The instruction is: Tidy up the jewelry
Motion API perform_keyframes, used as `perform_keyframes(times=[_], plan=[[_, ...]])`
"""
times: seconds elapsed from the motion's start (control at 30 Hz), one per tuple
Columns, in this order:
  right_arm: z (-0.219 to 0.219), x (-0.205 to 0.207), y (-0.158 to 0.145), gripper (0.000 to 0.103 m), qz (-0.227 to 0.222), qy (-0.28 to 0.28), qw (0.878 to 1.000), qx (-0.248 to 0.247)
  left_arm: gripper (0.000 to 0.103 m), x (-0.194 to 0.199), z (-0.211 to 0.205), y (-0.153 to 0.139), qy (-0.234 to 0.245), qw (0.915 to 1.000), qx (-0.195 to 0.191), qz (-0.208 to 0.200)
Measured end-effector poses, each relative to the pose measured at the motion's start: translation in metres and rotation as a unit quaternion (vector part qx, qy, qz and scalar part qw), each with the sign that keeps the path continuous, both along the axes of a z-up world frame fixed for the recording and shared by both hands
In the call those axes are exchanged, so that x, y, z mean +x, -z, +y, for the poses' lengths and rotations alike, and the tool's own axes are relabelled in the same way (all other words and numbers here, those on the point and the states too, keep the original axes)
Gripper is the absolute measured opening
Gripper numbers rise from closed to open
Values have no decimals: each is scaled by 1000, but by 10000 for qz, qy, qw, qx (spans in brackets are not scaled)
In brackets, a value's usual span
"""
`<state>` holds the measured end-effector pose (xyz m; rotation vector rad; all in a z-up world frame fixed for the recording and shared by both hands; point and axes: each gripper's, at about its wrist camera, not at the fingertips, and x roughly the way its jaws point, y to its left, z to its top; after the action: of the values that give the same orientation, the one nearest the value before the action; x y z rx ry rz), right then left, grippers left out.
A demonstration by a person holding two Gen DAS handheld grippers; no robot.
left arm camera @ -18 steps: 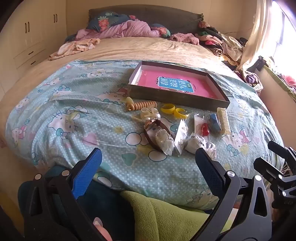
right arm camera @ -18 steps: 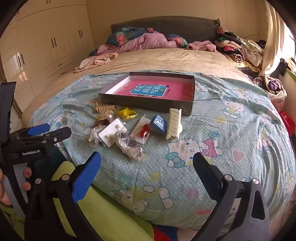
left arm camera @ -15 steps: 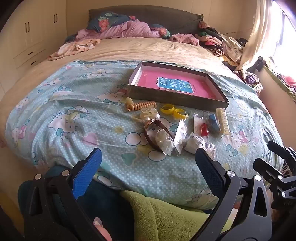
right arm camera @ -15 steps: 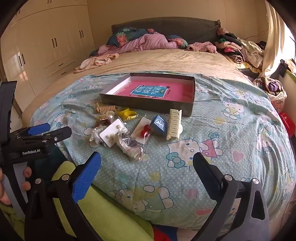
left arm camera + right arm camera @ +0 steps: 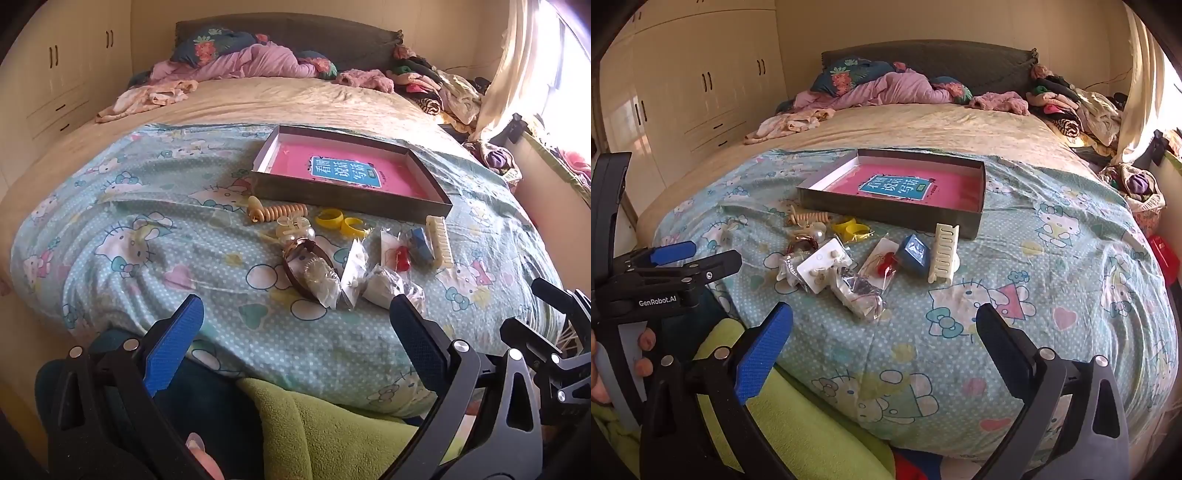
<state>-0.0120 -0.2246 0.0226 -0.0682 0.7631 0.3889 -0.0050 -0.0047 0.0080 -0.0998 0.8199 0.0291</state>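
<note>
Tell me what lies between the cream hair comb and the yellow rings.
In the right wrist view, a blue box and a clear packet with something red lie between the cream comb and the yellow rings.

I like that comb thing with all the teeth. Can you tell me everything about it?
The cream hair comb looks like plastic, with a row of short teeth joined by a bar. It lies flat on the Hello Kitty blanket, just in front of the shallow box, near its corner. A small blue box sits against its side. No fingers touch it.
</note>
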Motion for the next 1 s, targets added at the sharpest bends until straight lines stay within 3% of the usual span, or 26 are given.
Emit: perform_keyframes(times=[1.0], plan=[[4,0,1,99,-20,-62,10000,-33,94,-2,-1,-4,13,10000,-5,-29]])
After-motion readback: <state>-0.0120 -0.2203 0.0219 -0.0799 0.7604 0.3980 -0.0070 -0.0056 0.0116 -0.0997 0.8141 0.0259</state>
